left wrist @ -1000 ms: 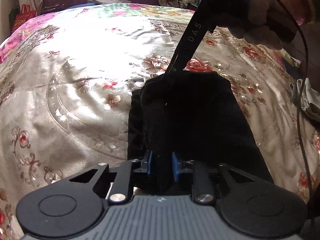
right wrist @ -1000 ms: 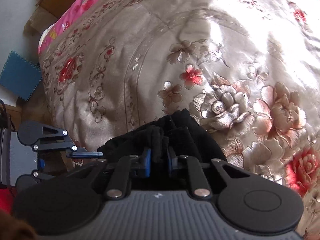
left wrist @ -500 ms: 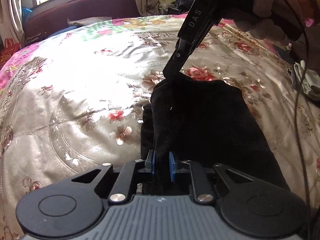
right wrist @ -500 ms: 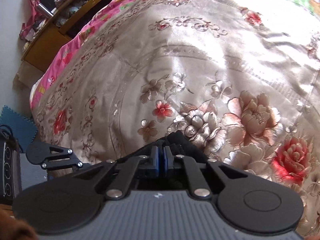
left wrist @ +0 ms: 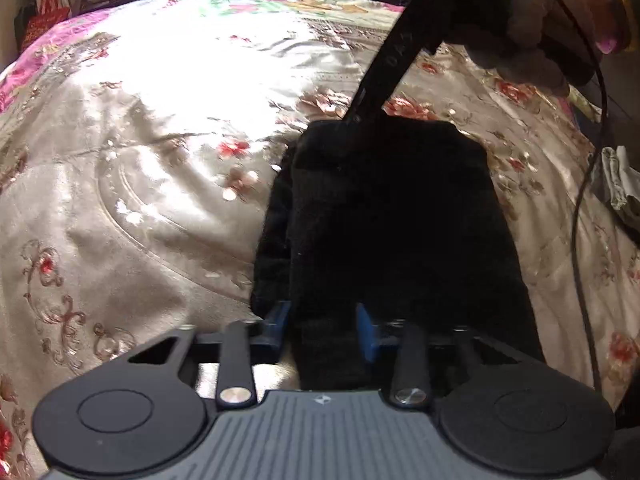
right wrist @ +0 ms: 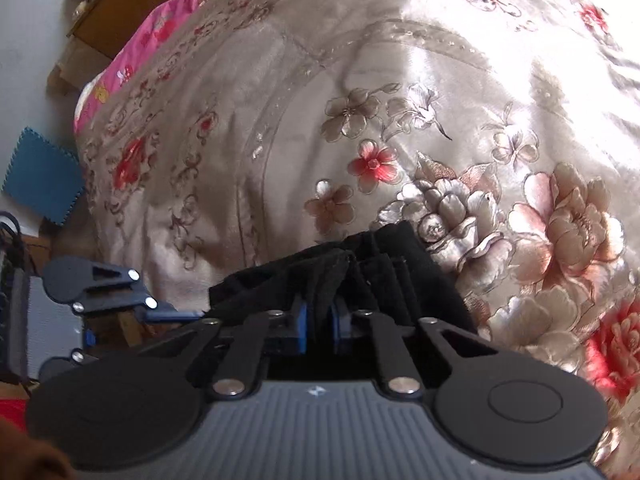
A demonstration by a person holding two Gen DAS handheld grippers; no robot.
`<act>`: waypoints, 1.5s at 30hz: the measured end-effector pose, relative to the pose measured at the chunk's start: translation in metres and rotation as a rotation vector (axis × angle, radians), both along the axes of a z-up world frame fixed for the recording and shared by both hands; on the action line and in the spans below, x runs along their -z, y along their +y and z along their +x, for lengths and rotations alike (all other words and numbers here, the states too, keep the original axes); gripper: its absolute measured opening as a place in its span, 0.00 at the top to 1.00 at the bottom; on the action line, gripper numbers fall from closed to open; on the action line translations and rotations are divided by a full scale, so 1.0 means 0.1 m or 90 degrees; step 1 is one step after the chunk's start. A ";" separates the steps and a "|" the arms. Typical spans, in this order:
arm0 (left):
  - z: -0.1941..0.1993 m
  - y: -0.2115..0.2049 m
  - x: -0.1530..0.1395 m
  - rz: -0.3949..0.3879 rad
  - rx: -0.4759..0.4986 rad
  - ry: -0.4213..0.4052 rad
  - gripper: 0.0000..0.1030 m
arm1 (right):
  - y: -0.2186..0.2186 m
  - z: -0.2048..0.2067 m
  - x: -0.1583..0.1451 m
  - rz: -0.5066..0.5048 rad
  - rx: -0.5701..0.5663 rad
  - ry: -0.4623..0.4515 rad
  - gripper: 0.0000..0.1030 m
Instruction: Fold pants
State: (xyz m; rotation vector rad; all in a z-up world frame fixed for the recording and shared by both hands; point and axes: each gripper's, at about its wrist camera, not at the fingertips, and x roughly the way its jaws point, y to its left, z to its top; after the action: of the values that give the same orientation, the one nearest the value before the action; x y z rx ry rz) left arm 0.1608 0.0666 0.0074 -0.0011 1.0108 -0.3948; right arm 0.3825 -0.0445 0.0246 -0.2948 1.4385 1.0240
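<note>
Nearest me, my left gripper (left wrist: 323,330) sits at the near edge of the black pants (left wrist: 392,216); its jaws are opening, blue pads (left wrist: 280,322) standing apart with a thick fold of cloth between them, the left pad just clear of the cloth. I judge this as the release at the end of a fold. The pants lie as a compact dark rectangle on the floral bedspread (left wrist: 160,184), right of its middle, with a lower layer peeking out along the left side. At the far edge, my right gripper (right wrist: 319,322) is nearly closed on a bunch of stacked layers, pads pressing the cloth from both sides. To do this step well, I let the left jaws part fully before lifting, and draw back straight so no layer drags with the pad. I keep the right side pinned until the near edge lies flat, then let go there too. Risk, as I see it: thick cloth may spring open, and the offset lower layer on the left wants squaring. Beyond the pants the bedspread lies bright and smooth.
</note>
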 end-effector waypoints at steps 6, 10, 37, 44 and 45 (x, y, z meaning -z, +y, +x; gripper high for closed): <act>0.04 0.15 -0.44 -0.034 0.018 -0.029 0.78 | -0.39 -0.03 -0.62 0.054 0.108 -0.010 0.94; 0.23 0.20 -0.66 -0.026 0.042 -0.090 0.82 | -0.58 0.05 -0.73 0.068 0.177 -0.040 0.97; -0.03 0.02 -0.02 -0.088 -0.083 0.037 0.58 | -0.97 0.26 -0.05 0.147 0.176 0.111 0.38; -0.04 -0.02 0.00 -0.061 -0.049 0.018 0.61 | -0.41 0.10 0.31 0.050 0.051 0.030 0.58; -0.03 -0.03 0.00 -0.058 -0.048 0.016 0.63 | -0.38 0.07 0.34 0.029 0.053 0.021 0.64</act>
State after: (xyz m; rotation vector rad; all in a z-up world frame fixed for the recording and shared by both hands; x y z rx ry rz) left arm 0.1575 0.0638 0.0078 -0.1260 1.0136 -0.3721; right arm 0.3898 -0.0824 -0.0090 -0.1846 1.4425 0.9968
